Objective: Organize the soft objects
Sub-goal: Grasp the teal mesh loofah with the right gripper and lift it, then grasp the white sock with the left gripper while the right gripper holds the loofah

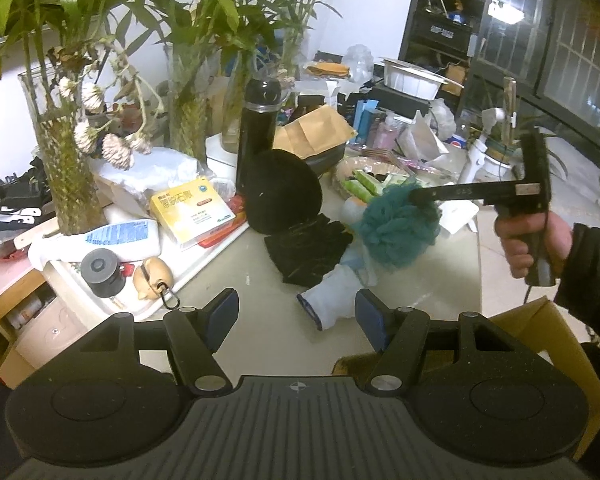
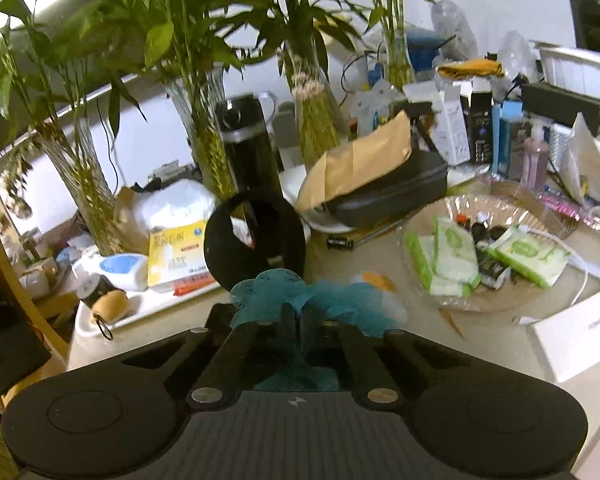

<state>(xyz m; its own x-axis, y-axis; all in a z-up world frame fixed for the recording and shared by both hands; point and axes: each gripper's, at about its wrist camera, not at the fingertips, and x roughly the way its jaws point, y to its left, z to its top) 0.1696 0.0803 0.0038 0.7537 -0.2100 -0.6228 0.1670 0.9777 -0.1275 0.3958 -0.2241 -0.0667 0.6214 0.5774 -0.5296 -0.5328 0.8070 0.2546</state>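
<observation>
Tabletop: round teal mesh pouf (image 1: 396, 228), axisless.

Between my right gripper's (image 2: 300, 322) black fingers I see a teal mesh bath pouf (image 2: 300, 292), and just beyond them a round black fabric piece (image 2: 256, 240) and a yellow box with red lettering (image 2: 176, 256). Ahead of my left gripper's (image 1: 296, 312) blue pads (image 1: 224, 306) lie a pale blue sock with a dark cuff (image 1: 328, 296) and a crumpled black cloth (image 1: 308, 248).
</observation>
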